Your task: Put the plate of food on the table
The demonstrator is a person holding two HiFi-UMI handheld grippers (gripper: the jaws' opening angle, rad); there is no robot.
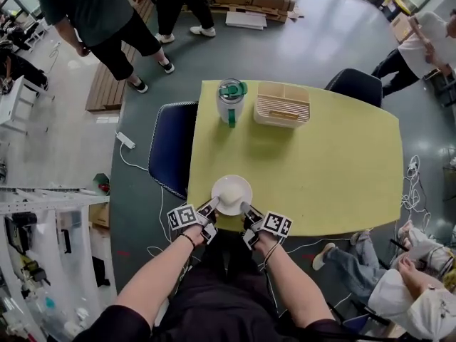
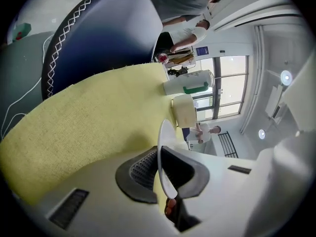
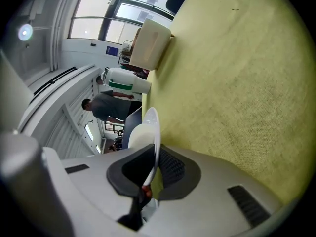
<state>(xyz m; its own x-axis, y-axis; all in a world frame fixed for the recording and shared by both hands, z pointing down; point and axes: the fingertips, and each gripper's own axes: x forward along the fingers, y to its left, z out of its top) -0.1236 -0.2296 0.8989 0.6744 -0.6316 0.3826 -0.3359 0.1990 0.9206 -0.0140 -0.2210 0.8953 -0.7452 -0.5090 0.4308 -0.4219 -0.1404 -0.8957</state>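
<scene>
While both claws share the load, I steer from afar and read the scene from left to right. My left claw (image 2: 162, 174) is closed firmly on the left rim of the white plate (image 1: 242, 182), with the thin edge pinched between its dark pads. The plate carries a pale mound of food (image 1: 232, 191) and sits just over the near edge of the yellow worktop (image 1: 320, 155). I cannot tell whether its underside touches the surface yet. My right claw (image 3: 153, 169) is almost fully closed as well, clamped on the opposite rim. Farther back, well apart from the plate, stand a tumbler (image 1: 231, 100) with a green lid and, to its right, a pale slatted rack (image 1: 283, 104). Neither crowds the landing spot. To do this well, I judge that both claws should descend together at an even pace, keeping the plate level so the food does not slide. I would carry it a little farther in from the edge, let it settle flat, and only then part the two claws together.
</scene>
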